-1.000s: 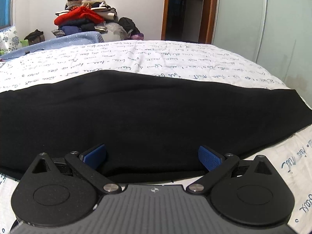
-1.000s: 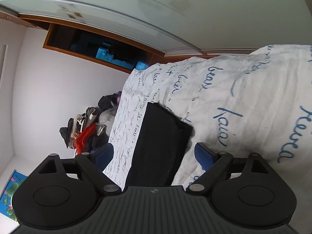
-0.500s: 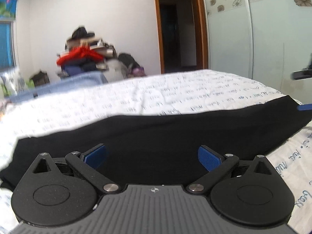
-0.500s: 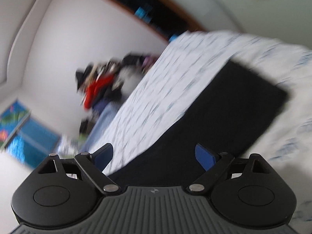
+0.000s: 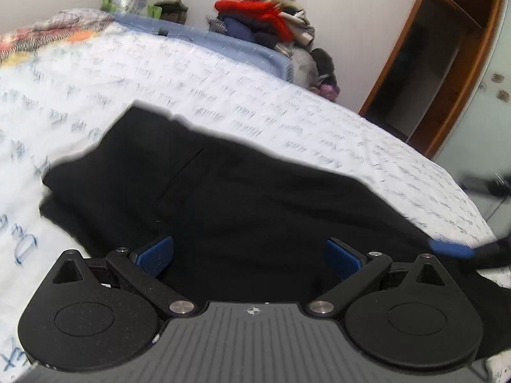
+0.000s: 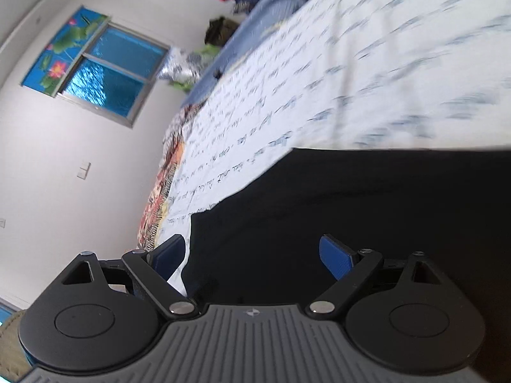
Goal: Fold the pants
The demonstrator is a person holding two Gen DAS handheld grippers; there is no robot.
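Since nothing sits between its wide-spread jaws, the left gripper (image 5: 249, 256) hovers over the black pants (image 5: 255, 198), which lie flat along the bed (image 5: 287, 118), likely for folding; right gripper (image 6: 252, 257) equally wide, empty. Bare sheet beyond the far edge leaves working room.

White walls (image 6: 64, 159), blue window (image 6: 105, 73), wooden doorway (image 5: 428, 73).

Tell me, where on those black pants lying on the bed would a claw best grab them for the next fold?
Probably at an end corner of the black pants, where the layered edge lies flat on the white bedspread and thin enough to fit between open fingers. Come in low from the bedspread side and slide one finger under the edge. The broad middle offers no edge to pinch.
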